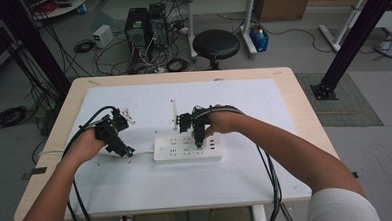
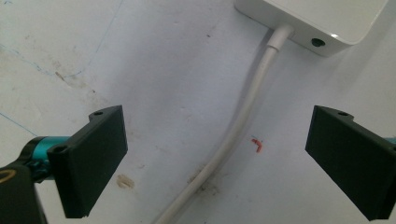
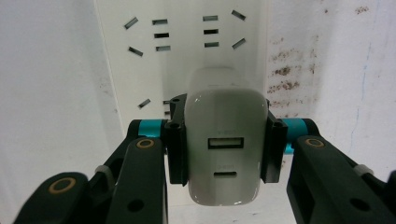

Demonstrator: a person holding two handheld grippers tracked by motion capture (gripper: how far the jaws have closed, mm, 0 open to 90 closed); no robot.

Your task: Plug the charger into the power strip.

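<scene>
A white power strip (image 1: 187,148) lies on the white mat in the middle of the table, sockets up. My right gripper (image 1: 199,141) points down over its right part, shut on a white USB charger (image 3: 223,149) whose two ports face the camera. Under the charger, the power strip (image 3: 182,51) shows several socket slots. My left gripper (image 1: 127,150) stands open just left of the strip. In the left gripper view its jaws are wide apart either side of the strip's white cable (image 2: 243,119), which runs into the strip's end (image 2: 322,21); my left gripper (image 2: 215,163) touches nothing.
A thin white upright piece (image 1: 174,114) stands on the mat behind the strip. The white mat (image 1: 137,188) covers most of the wooden table (image 1: 304,111). A black stool (image 1: 216,43), computer towers and cables sit on the floor beyond the table.
</scene>
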